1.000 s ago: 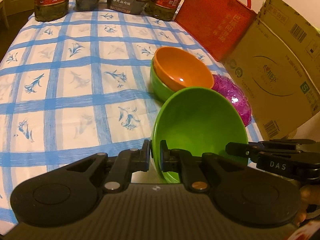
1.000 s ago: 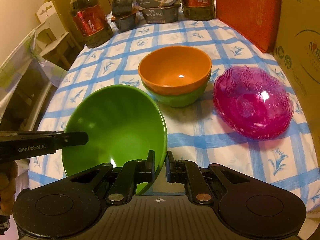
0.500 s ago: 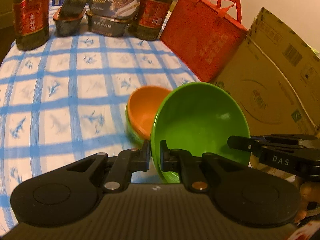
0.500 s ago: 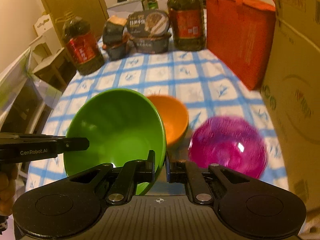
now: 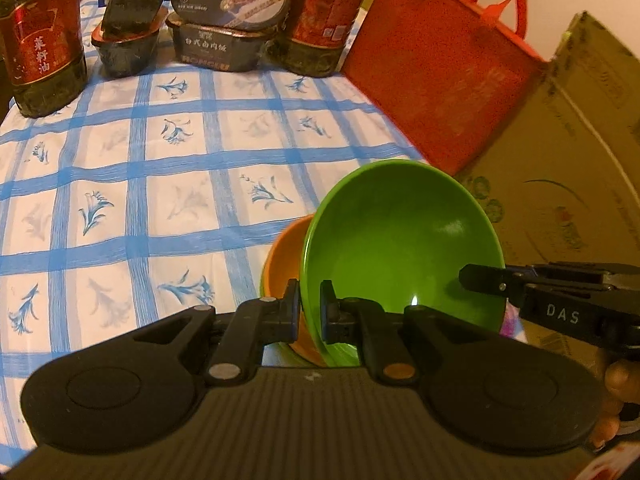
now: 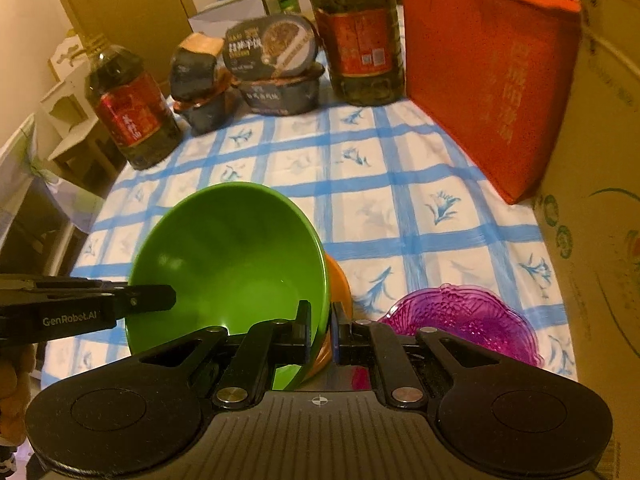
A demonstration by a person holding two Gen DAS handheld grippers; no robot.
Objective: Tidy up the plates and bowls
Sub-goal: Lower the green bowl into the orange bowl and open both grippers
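Left wrist view: left tongs [image 5: 309, 306] pinch the near rim of the green bowl [image 5: 400, 256]; right tongs [image 5: 480, 278] enter at 3 o'clock. Right wrist view: right tongs [image 6: 321, 326] clamp the same bowl's [image 6: 228, 264] opposite rim. The bowl, tilted, is above the orange bowl [image 6: 340, 300]. Purple glass dish [image 6: 460, 326] lies at 4 o'clock on the checked surface [image 6: 400, 184]; oil bottles [image 6: 356, 36] stand at 12.

The tilted bowl [image 6: 232, 264] sits above another bowl [image 6: 340, 284], scalloped dish [image 6: 464, 328] to their right, bottles [image 6: 360, 32] behind.
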